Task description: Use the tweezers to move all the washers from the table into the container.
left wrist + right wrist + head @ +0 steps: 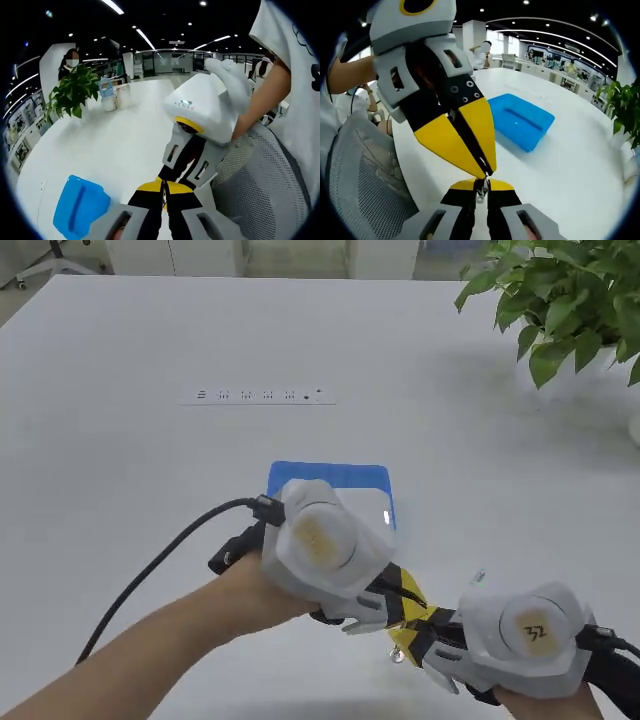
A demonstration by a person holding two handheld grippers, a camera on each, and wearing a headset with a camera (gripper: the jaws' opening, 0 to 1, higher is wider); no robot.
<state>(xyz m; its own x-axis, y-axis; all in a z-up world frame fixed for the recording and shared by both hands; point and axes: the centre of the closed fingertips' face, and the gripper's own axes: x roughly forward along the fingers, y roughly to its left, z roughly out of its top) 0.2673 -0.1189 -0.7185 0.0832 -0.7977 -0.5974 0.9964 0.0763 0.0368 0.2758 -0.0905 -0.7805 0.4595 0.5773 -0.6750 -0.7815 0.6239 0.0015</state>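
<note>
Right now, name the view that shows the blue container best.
The right gripper view: the blue container lies whole and unobstructed, with its open inside visible. The head view catches just its far strip; the rest is hidden. The left gripper view has it low at the left, small and foreshortened.

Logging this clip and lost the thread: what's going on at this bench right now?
A person holds both grippers tip to tip near the blue container. The right gripper is shut on a thin metal piece, probably the tweezers; the left gripper has its jaws closed too.
</note>
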